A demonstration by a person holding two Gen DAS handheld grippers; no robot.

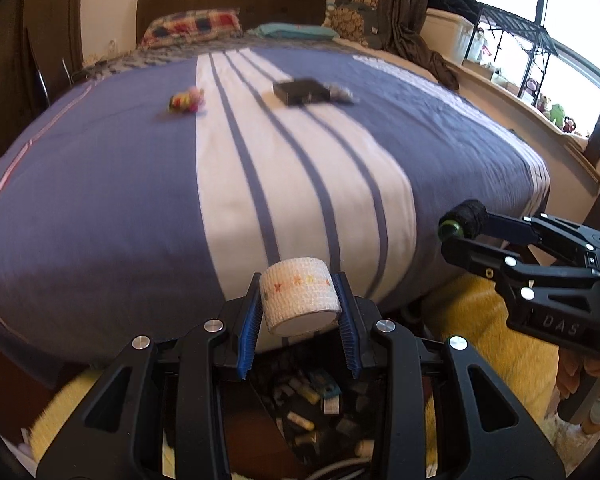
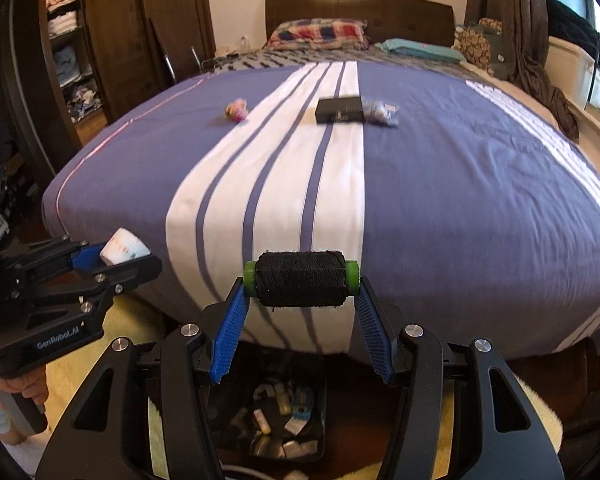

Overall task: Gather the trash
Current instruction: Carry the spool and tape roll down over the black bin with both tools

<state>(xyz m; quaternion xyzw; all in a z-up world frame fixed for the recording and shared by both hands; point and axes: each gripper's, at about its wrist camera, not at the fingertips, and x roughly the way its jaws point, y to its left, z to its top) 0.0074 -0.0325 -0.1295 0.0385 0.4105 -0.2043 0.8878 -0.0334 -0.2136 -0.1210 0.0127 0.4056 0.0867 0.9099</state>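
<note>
On the bed (image 2: 460,184) a box (image 2: 339,110) lay far back, a crumpled wrapper (image 2: 380,114) touching its right side and a small toy (image 2: 237,109) well apart to its left. A bin (image 2: 320,412) of trash sat on the floor before the bed's near edge.

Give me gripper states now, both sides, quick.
Left gripper: closed on the white bandage roll.
Right gripper: closed on the black thread spool, gripped at its green ends.

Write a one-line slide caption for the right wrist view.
Right gripper holds a black thread spool above the trash bin at the striped bed's foot.
</note>
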